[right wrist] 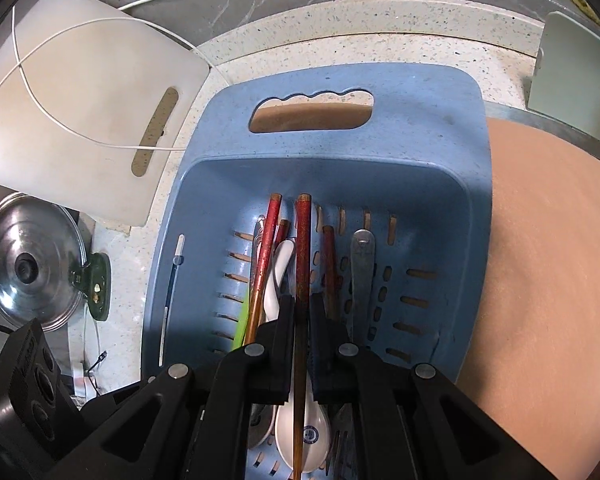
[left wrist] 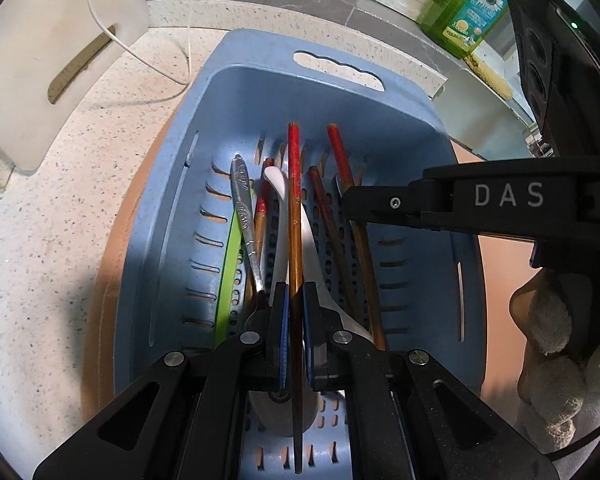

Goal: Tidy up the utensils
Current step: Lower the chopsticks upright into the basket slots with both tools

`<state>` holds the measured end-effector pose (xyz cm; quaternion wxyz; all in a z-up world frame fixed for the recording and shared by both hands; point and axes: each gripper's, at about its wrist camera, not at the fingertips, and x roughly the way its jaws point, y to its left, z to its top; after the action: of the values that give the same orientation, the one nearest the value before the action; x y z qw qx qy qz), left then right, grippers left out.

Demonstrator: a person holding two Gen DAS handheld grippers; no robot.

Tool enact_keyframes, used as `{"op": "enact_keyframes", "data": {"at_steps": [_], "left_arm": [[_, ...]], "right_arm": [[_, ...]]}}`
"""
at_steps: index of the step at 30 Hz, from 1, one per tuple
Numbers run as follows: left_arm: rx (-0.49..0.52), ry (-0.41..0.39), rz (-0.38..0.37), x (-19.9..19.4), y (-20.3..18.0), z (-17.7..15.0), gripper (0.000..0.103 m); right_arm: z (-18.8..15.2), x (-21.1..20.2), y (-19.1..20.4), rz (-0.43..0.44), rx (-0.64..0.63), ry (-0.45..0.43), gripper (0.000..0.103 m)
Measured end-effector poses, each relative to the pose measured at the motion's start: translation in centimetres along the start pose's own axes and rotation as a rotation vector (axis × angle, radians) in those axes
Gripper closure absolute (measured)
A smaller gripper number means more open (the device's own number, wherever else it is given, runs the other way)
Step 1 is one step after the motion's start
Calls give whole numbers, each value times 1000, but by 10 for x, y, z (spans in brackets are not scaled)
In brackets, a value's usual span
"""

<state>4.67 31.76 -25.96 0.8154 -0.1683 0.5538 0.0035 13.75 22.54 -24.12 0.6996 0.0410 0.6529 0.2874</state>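
While both grippers [left wrist: 295, 300] [right wrist: 302, 312] pinch chopsticks [left wrist: 295, 208], basket walls [right wrist: 172, 240] crowd.

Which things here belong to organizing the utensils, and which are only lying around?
Belong to the job:
blue basket
chopsticks, one in each hand-held gripper
white spoon
metal spoon
left hand-held gripper
right hand-held gripper

Lying about:
white cutting board
pot lid
green bottle
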Motion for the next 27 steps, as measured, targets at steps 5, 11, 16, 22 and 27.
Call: {"op": "enact_keyframes", "data": {"at_steps": [5, 11, 16, 22, 27], "left_arm": [[2, 1, 5, 3, -3, 4, 98], [3, 3, 7, 4, -4, 5, 98], [10, 1, 22, 5, -4, 6, 98], [5, 0, 33, 5, -2, 5, 98], [-3, 2, 39, 5, 0, 2, 97]], "right_arm": [[2, 3, 0, -7, -1, 12, 97], [3, 3, 1, -7, -11, 16, 97], [4, 3, 1, -5, -15, 25, 97], [3, 4, 2, -10, -23, 33, 97], [3, 3, 2, -10, -31, 34, 97]]}}
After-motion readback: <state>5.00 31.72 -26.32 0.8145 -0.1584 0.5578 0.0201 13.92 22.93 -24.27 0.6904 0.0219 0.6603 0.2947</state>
